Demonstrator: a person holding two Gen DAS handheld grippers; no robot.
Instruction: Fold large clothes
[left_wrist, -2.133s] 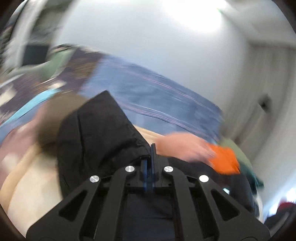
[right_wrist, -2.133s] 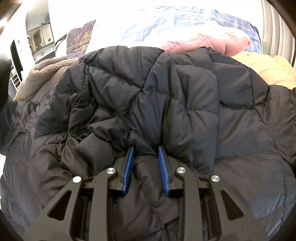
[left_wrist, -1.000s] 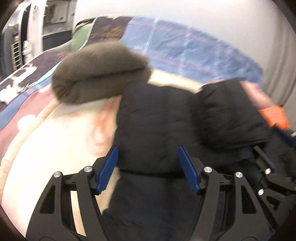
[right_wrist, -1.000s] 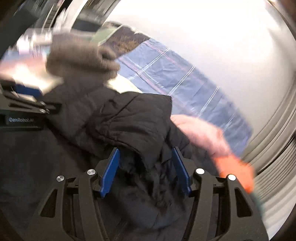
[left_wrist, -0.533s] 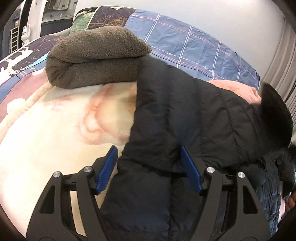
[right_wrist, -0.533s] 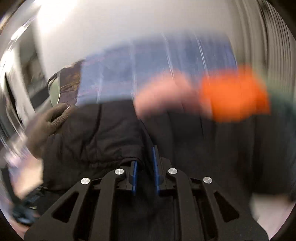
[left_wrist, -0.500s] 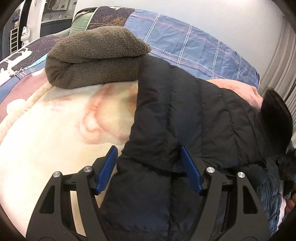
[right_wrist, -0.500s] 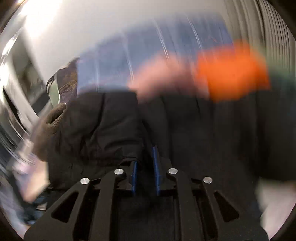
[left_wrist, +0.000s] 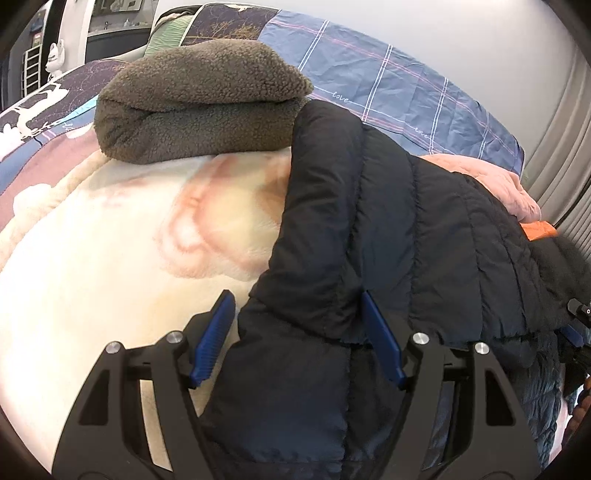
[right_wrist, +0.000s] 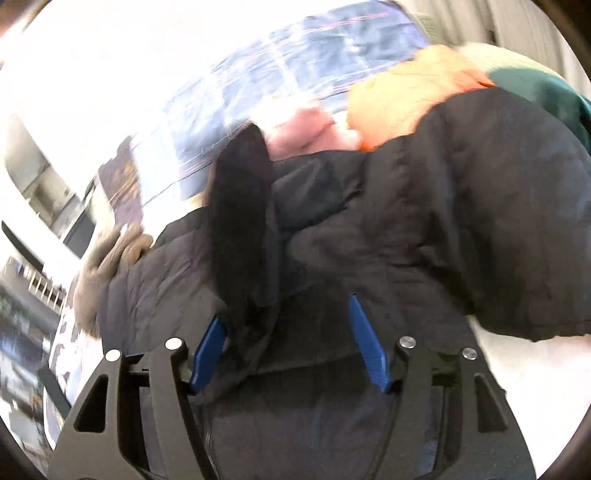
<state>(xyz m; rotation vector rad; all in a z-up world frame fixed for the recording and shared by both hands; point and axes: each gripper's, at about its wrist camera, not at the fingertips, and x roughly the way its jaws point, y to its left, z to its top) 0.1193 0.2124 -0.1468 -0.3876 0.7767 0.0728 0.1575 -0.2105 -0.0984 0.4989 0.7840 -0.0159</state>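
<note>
Left hand-held gripper (left_wrist: 297, 334): jaws spread wide, nothing clamped. A folded edge of the black puffer jacket (left_wrist: 388, 229) lies between its blue pads (left_wrist: 380, 347); whether the pads touch the fabric cannot be told.

Right hand-held gripper (right_wrist: 288, 341): jaws also spread wide, released. Jacket fabric (right_wrist: 424, 236) bunches between and in front of the fingers; a dark flap of it stands up near the left-side pad (right_wrist: 207, 349). View is motion-blurred.

The jacket lies on the bed, on a cream blanket (left_wrist: 110, 229) with a pale pink print. It runs from near the left gripper toward the far right side of the bed, with one layer folded over another; the seam edge of the upper layer crosses just in front of the left gripper.

Folded brown fleece (left_wrist: 199, 107) sits at the far side of the bed, touching the jacket's far corner. Behind it, a blue plaid sheet (left_wrist: 388, 85). Pink garment (left_wrist: 491, 177) and orange garment (left_wrist: 537, 230) poke out past the jacket's far right edge. In the right wrist view a green garment (right_wrist: 543, 92) shows beside the orange one (right_wrist: 406, 92).
</note>
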